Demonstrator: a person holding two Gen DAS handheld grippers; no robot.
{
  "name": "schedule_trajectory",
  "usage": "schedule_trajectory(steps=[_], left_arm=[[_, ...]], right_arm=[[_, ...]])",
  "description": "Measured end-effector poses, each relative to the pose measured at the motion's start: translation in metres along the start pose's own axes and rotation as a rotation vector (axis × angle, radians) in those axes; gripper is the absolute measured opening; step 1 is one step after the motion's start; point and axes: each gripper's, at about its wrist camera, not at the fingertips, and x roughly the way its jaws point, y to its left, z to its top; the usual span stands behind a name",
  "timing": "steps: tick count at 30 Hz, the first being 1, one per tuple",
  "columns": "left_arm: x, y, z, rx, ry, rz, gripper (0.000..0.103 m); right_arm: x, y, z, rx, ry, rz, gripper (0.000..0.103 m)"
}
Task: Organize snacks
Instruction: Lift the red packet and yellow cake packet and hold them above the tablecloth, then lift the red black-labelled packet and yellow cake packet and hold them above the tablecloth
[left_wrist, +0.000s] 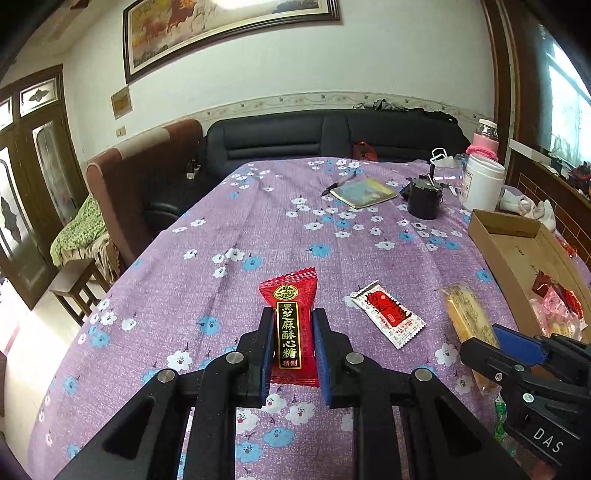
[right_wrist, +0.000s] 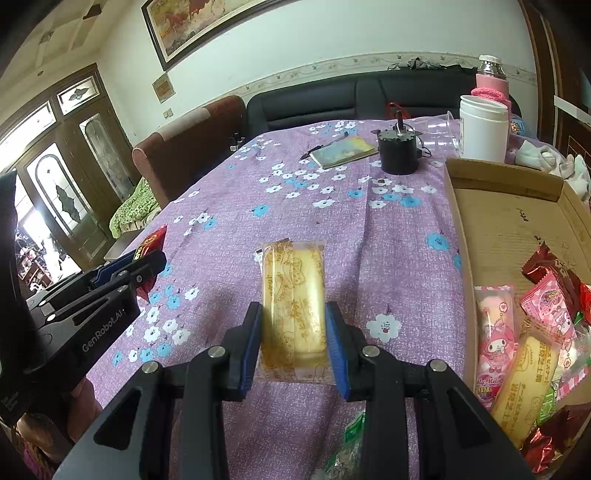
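two snacks gripped | my left gripper (left_wrist: 293, 354) pinches the red candy (left_wrist: 291, 325), well left of the cardboard box (right_wrist: 491, 206) | my right gripper (right_wrist: 293, 345) clamps the yellow cake (right_wrist: 293, 306) just left of it | next, i judge: carry both over the box rim, then release

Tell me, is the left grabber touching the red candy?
Touching. In the left wrist view, the left gripper has both blue pads pressed against the sides of the red candy.
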Motion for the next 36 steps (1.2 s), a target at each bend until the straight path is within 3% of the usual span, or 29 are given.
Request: schedule_trajectory(steps=[36], left_arm=[[-0.0025,-0.0026,-0.0008,0.001,-0.015,0.005,0.021]], right_arm=[[-0.0011,0.0017,-0.0002,0.003,-0.004,-0.002,0.033]])
